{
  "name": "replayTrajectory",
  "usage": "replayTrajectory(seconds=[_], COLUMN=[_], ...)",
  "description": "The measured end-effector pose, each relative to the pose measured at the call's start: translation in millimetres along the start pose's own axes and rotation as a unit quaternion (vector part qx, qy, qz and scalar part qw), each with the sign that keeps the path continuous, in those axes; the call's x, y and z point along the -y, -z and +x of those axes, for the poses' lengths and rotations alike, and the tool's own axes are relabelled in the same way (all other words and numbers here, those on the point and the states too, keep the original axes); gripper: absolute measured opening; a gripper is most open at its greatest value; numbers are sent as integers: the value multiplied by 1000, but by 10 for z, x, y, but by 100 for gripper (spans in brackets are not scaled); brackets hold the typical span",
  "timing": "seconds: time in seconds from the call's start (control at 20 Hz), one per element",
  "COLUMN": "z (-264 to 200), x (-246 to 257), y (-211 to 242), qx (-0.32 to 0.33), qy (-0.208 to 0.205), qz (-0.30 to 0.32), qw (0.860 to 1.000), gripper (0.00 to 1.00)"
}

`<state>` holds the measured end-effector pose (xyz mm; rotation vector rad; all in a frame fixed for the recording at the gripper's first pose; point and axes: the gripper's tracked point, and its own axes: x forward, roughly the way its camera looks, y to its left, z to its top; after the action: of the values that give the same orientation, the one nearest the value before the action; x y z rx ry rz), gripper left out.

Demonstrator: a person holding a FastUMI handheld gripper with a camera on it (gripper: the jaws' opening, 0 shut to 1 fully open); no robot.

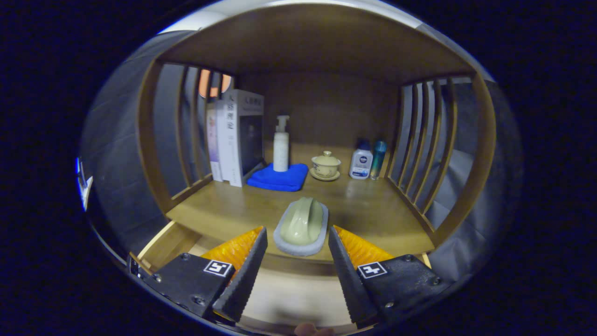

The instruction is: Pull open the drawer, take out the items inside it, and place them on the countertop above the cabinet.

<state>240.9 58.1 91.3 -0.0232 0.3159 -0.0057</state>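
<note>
Open gripper [297,242] facing a pale green ceramic dish on a grey oval pad [301,227] at the wooden tabletop's [233,210] front edge.

The two fingers stand wide apart, holding nothing; the dish lies just ahead, between their tips. The light wooden drawer [298,294] sits pulled out below. Behind: three upright books [235,137], writing too small to read, one white pump bottle [281,144] on a blue folded cloth [279,178], one lidded cup [325,165], two small bottles [367,161].

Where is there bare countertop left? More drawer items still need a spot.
Bare wood lies on both sides of the soap dish, out to the slatted sides, and between it and the back row. The back is crowded: books, blue towel with pump bottle, lidded cup, two bottles. The claw is open.
</note>
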Motion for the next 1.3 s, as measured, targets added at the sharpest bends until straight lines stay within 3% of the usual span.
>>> replayTrajectory(seconds=[0.1,0.2,0.45,0.55,0.9,1.3], z=[-377,-702,-1212,-1316,-1165,-860], x=[-111,-154,-30,52,-117,-273], y=[122,308,1096,1310,1646,1618], qx=[34,61,74,78,76,70], qy=[-15,-21,16,34,34,36], qz=[10,25,72,79,25,18], qw=[999,998,995,993,996,997], gripper=[84,84,97,97,97,97])
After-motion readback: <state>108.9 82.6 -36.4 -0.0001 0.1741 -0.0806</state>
